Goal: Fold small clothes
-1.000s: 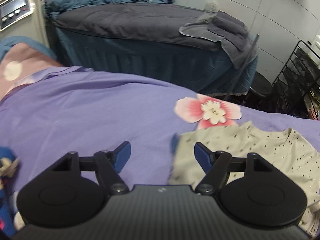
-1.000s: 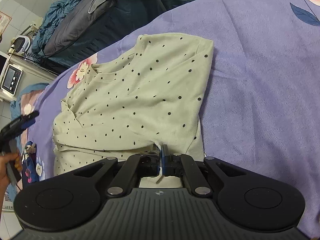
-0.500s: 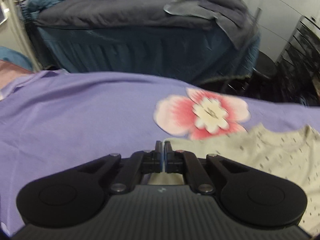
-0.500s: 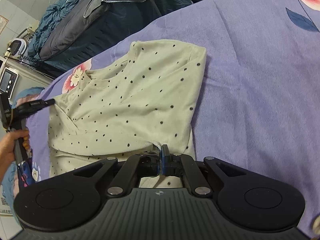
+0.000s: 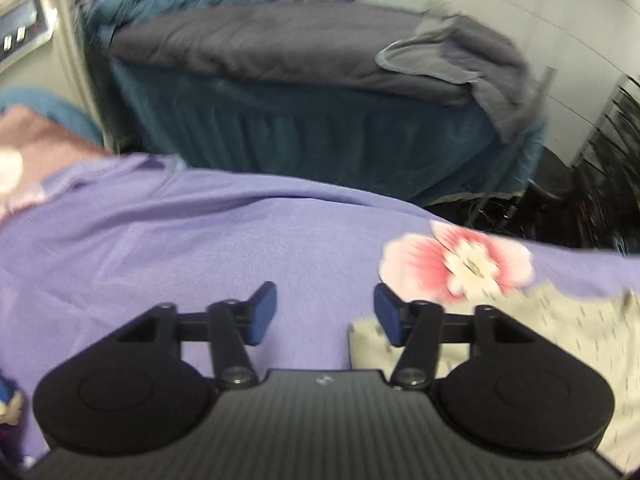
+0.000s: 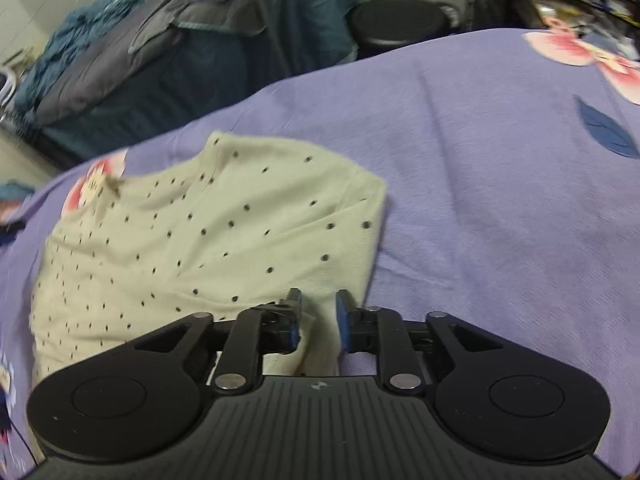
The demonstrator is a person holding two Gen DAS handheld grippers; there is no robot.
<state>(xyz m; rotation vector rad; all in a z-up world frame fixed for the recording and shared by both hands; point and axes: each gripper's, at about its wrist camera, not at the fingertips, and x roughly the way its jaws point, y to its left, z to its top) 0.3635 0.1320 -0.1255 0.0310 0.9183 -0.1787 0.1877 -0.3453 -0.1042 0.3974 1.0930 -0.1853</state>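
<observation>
A small cream shirt with black dots lies folded on the purple bedsheet. My right gripper is open, its blue pads apart, with the shirt's near edge lying loose between them. In the left wrist view the shirt lies at the lower right, its left edge under the right finger. My left gripper is open and empty just above the sheet, left of the shirt.
A second bed with a dark grey cover and blue skirt stands beyond the sheet's far edge. A grey towel lies on it. A black wire rack is at the right, a black stool behind the bed.
Both grippers have opened and let go of the shirt. The left one shut on the shirt's left edge half a second ago, carried it over, and has now released it and drawn back.
</observation>
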